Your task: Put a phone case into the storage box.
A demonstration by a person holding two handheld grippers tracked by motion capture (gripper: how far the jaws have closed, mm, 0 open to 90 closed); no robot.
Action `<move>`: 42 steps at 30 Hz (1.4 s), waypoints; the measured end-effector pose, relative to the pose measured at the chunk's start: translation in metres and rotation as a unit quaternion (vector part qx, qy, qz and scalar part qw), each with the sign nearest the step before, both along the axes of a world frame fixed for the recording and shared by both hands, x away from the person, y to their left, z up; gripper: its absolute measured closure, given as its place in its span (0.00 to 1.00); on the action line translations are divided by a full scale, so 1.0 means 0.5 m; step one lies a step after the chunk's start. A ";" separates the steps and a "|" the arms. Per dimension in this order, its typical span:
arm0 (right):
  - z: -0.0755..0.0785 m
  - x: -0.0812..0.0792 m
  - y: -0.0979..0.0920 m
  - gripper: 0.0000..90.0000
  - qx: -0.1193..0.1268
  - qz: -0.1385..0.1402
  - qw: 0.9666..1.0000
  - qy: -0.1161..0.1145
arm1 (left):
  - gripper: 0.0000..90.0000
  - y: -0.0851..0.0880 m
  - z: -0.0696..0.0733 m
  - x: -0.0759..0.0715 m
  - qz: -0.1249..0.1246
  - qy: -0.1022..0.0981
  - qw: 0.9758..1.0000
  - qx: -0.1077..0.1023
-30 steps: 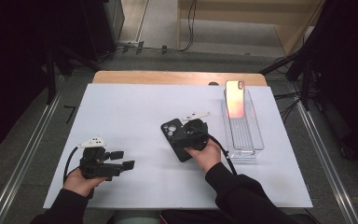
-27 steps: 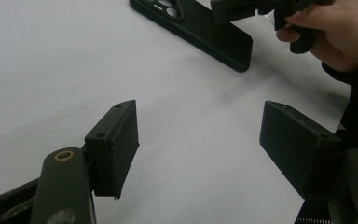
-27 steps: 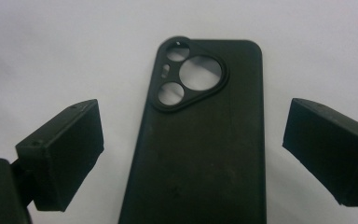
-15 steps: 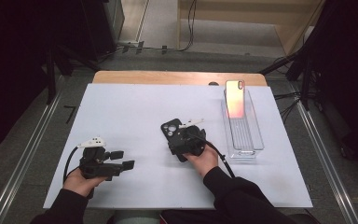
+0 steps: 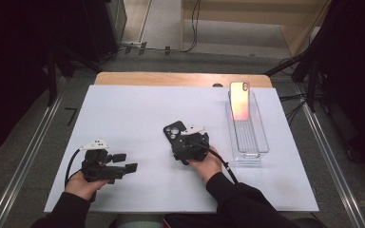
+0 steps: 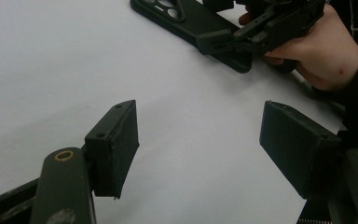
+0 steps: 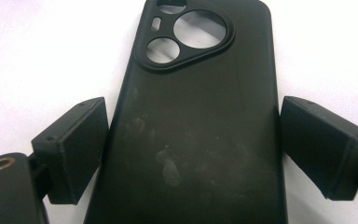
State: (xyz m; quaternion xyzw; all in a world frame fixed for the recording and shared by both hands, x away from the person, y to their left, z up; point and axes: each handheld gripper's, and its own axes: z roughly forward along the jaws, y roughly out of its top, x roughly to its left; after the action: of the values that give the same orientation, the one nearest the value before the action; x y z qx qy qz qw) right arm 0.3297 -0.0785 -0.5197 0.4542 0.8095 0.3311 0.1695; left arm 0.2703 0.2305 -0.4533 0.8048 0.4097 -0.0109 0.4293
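Observation:
A black phone case (image 5: 173,130) (image 7: 191,116) lies flat on the white table, back up, camera cut-outs at its far end. My right gripper (image 5: 186,142) (image 7: 193,149) is down over its near half. Its jaws have just been closing, and the pads (image 7: 74,144) now meet the case's two long edges. In the left gripper view, the same case (image 6: 191,18) and the right hand's gripper (image 6: 261,32) lie ahead. My left gripper (image 5: 125,161) (image 6: 200,140) rests near the front left, open, with only bare table between its pads.
A clear plastic tray (image 5: 252,142) stands at the right, with an orange-pink phone (image 5: 240,99) leaning upright at its far end. The white mat (image 5: 123,114) covers the table, a wooden edge shows at the back, and metal rails run along both sides.
My right gripper has sunk onto the case and shifted slightly left, its jaws drawing in against the case's sides. The left gripper has stayed put.

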 end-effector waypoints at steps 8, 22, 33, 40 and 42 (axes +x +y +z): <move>0.001 0.000 -0.006 0.13 0.014 -0.006 1.000 0.002 | 0.32 -0.001 0.002 0.000 0.000 -0.002 1.000 -0.002; 0.027 0.003 -0.027 0.14 0.050 -0.002 0.999 0.006 | 0.32 -0.006 0.006 0.007 0.000 0.011 1.000 -0.012; 0.087 -0.020 -0.044 0.14 0.096 0.006 0.995 -0.016 | 0.31 -0.026 0.022 0.025 0.013 0.024 0.999 -0.029; 0.106 -0.045 -0.052 0.14 0.118 0.007 0.993 -0.018 | 0.28 -0.054 0.034 0.038 0.012 0.019 0.999 -0.025; 0.110 -0.051 -0.056 0.14 0.125 0.005 0.992 -0.016 | 0.28 -0.062 0.037 0.043 0.011 0.024 0.999 -0.028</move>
State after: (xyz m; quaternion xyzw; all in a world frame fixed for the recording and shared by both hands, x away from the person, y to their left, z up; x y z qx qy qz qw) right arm 0.3043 -0.1066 -0.4650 0.4622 0.7614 0.4378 0.1226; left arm 0.2916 0.1995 -0.4350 0.7874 0.4284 -0.0367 0.4418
